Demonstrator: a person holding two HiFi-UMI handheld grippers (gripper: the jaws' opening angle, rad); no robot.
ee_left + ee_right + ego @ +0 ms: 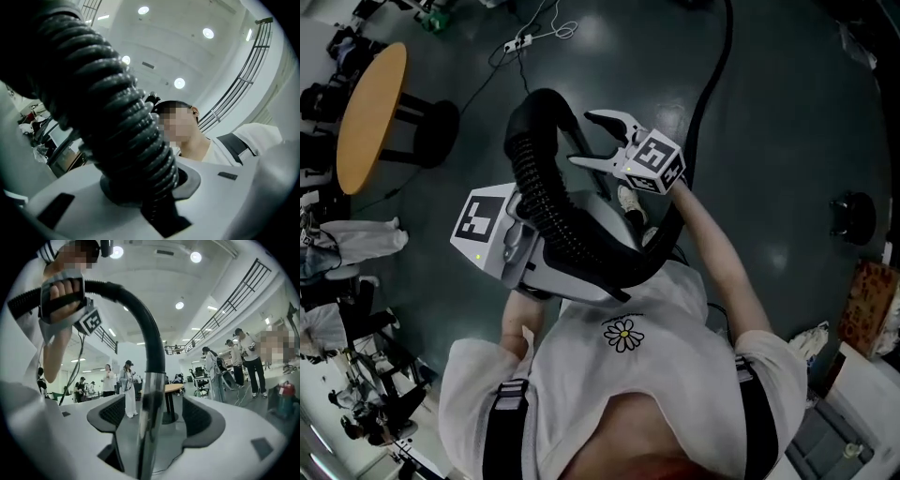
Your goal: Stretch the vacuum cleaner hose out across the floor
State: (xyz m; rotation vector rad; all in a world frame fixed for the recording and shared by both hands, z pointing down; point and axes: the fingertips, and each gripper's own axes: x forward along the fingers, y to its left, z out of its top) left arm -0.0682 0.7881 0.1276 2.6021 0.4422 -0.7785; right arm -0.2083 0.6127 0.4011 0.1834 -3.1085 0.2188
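Clamping the ribbed black vacuum hose, the left gripper stands narrow, while the right gripper gapes wide around a chrome tube, pads clear of it.

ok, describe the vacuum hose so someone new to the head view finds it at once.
Over the dark floor, right in front of the person's white shirt, the hose arches up from the left gripper clamped on it. Unlike the thin cables on the floor, it is fat, black and ribbed.
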